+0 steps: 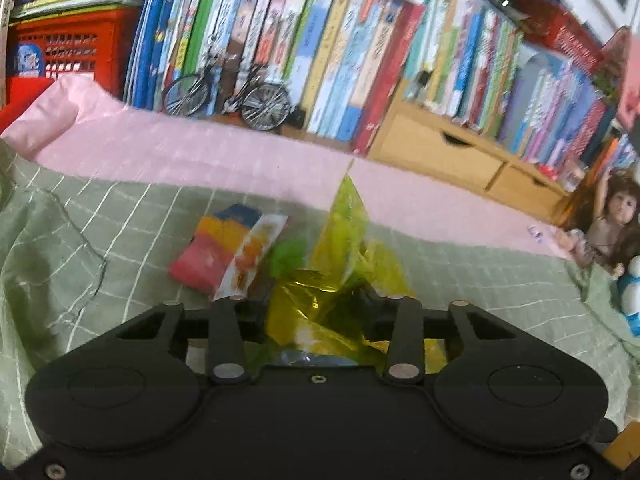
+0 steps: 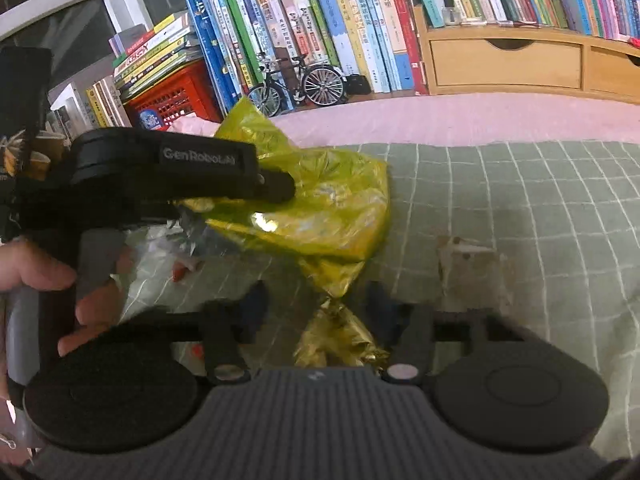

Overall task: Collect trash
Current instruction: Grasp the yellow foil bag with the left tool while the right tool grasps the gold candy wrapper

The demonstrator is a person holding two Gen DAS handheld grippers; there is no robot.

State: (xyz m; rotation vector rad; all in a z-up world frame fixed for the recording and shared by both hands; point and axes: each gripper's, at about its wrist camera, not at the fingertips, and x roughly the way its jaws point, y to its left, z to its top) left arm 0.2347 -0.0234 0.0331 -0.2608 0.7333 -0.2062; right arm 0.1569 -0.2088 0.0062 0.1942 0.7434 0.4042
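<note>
I am viewing a crinkled yellow-green plastic bag [image 2: 328, 200] lying on the green checked bedspread [image 2: 520, 208]. My left gripper [image 1: 316, 304] is pinching the bag's near edge. My right gripper [image 2: 316, 304] is pinching its twisted golden tail. A red and yellow snack wrapper [image 1: 220, 248] is lying just beside the bag.

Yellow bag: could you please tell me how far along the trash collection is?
Done: whether anything is bagged, I cannot tell. In hand: the left gripper grips the yellow bag; its twisted tail lies between the fingers of the right gripper. Remaining: colourful wrappers and a torn scrap lie on the checked blanket.
</note>
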